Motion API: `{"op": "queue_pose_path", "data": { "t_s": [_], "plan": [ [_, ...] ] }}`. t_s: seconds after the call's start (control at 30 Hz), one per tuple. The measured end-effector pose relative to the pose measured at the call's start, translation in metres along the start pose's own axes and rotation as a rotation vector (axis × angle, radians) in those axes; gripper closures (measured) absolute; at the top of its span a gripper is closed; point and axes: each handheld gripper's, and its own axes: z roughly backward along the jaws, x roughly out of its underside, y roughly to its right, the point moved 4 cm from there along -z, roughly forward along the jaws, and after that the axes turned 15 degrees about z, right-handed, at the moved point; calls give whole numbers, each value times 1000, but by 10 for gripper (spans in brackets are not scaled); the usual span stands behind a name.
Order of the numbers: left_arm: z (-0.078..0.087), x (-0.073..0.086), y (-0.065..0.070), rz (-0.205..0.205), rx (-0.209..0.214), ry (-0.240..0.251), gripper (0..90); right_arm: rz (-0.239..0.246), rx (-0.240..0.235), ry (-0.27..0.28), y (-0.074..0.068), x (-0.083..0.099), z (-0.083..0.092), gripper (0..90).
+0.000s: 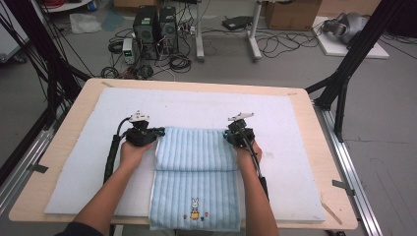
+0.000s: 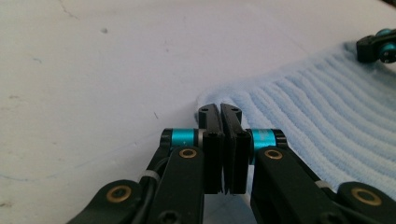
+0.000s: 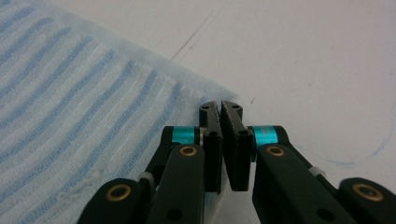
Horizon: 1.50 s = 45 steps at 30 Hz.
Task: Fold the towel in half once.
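Note:
A light blue striped towel with a small rabbit picture lies on the white mat, its far part folded into a second layer. My left gripper sits at the towel's far left corner, and my right gripper at the far right corner. In the left gripper view the jaws are pressed together at the corner of the towel, and the other gripper shows far off. The right gripper view has the jaws together on the towel's corner.
The mat covers most of a wooden table. The towel's near end hangs over the table's front edge. Beyond the table, computer towers, cables and boxes stand on the floor. Black frame legs rise at both sides.

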Motion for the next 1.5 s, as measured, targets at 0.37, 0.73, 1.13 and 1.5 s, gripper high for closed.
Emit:
{"op": "queue_pose_path", "data": {
  "t_s": [0.37, 0.73, 1.13, 1.5],
  "plan": [
    [27, -10, 14, -18, 91, 8, 871, -18, -66, 135, 3, -10, 31, 870],
    [56, 1, 29, -29, 148, 29, 871, 8, -102, 205, -5, -5, 74, 871],
    [93, 5, 47, -46, 222, 58, 870, 64, -118, 302, -26, -6, 127, 871],
    [111, 43, 55, -58, 277, 3, 866, 92, -154, 294, -51, 21, 157, 871]
  ]
}}
